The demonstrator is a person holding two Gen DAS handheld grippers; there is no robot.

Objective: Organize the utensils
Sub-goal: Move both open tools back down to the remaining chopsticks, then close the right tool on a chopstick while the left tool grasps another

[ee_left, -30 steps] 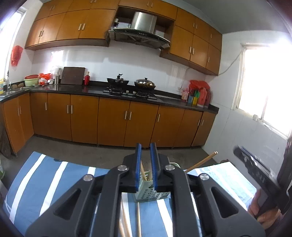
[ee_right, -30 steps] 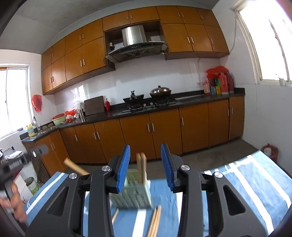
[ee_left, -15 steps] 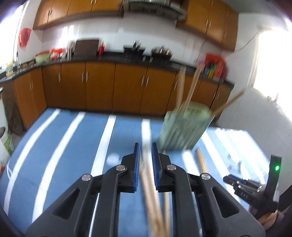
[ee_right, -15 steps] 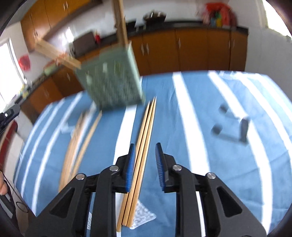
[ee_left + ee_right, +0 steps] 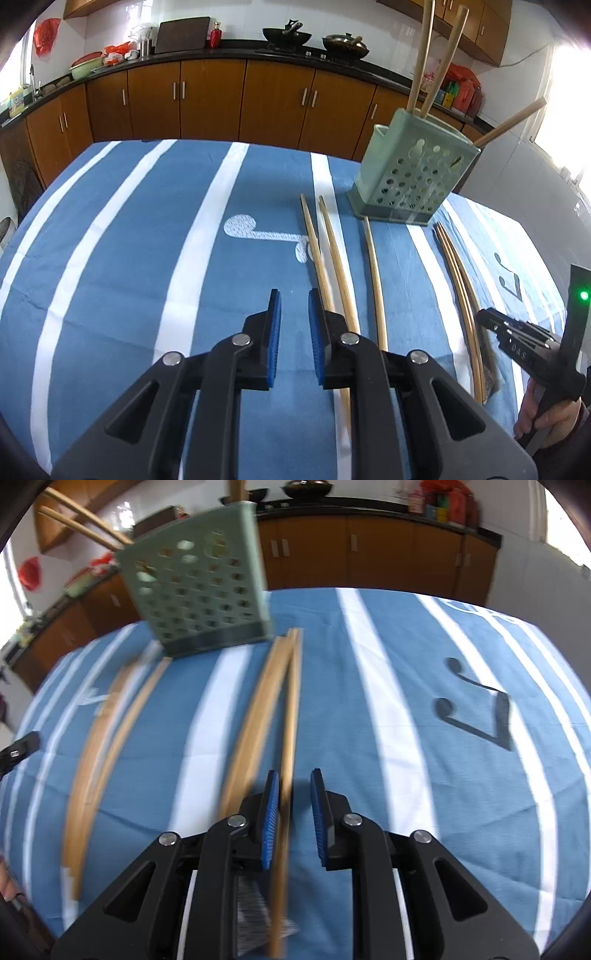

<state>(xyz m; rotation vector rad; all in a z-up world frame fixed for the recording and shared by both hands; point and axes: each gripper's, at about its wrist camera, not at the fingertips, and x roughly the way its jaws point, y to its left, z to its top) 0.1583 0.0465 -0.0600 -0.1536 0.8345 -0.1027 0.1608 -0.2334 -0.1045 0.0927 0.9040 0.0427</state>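
Wooden chopsticks (image 5: pixel 288 701) strewn along the blue striped table (image 5: pixel 129 258), three already upright in the green holder (image 5: pixel 410 177). Right gripper (image 5: pixel 293 812) straddling one stick, jaws parted; left gripper (image 5: pixel 294 332) parted, empty. Next, probably: pinch, lift, drop into holder.

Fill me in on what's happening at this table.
A person with a gripper in each hand is sorting chopsticks into a green perforated holder, which already has three in it. More chopsticks lie loose on the blue striped tablecloth. The right gripper is open around one chopstick; the left gripper is open and empty.
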